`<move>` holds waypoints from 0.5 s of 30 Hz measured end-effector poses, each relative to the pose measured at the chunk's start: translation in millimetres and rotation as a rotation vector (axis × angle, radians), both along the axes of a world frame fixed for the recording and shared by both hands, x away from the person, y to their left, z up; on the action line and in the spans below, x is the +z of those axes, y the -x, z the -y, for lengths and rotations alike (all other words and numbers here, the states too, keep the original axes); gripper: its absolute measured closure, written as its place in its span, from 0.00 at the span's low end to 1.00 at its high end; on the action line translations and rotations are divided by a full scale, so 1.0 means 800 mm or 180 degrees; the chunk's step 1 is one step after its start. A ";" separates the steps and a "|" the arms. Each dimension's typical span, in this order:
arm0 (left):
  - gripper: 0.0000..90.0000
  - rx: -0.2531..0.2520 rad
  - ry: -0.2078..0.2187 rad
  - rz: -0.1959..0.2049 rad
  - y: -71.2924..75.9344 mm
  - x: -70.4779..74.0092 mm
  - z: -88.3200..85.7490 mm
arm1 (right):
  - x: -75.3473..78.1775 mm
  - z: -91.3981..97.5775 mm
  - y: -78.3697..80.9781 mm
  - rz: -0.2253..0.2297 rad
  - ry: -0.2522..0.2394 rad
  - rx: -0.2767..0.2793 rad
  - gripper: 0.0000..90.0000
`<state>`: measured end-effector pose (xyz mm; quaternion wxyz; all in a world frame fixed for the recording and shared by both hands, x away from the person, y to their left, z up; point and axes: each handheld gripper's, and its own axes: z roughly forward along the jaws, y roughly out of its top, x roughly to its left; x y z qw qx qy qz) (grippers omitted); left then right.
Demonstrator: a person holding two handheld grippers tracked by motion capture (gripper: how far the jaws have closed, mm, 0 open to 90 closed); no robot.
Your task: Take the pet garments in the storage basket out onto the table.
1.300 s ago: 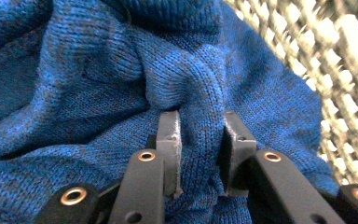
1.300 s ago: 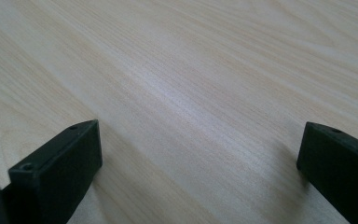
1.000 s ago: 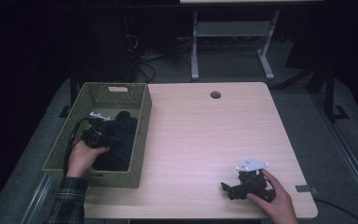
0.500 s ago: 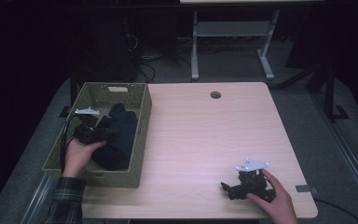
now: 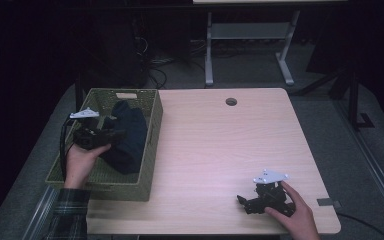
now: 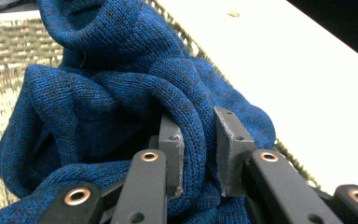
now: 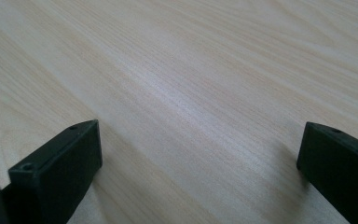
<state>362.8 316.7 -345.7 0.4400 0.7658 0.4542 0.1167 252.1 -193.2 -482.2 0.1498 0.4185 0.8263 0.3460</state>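
Observation:
A dark blue knitted garment [image 5: 127, 137] lies bunched in the olive woven basket [image 5: 152, 145] at the table's left. My left gripper [image 5: 114, 134] hangs over the basket and is shut on a fold of that blue knit [image 6: 121, 84]; in the left gripper view the fold is pinched between the two grey pads [image 6: 172, 154]. My right gripper [image 5: 244, 202] rests on the table near the front right, held by a hand. Its jaws stand wide apart over bare wood [image 7: 191, 93] with nothing between them.
The light wooden table [image 5: 230, 150] has a round cable hole [image 5: 231, 101] near its far edge. A white desk frame [image 5: 245, 50] and cables stand on the dark floor behind. A grey tape strip [image 5: 327, 202] sits at the front right edge.
My left gripper has risen and drawn back toward the basket's left side, lifting the blue garment with it. The right gripper has stayed in place.

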 end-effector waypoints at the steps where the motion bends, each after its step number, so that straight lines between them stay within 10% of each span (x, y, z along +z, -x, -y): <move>1: 0.82 -0.0001 0.0017 0.0040 0.000 0.002 0.001 | 0.000 0.000 0.000 0.0001 0.0000 0.0000 0.00; 15: 0.82 -0.0068 0.0320 0.0489 0.015 0.053 0.001 | 0.000 0.000 0.000 -0.0001 0.0000 0.0001 0.00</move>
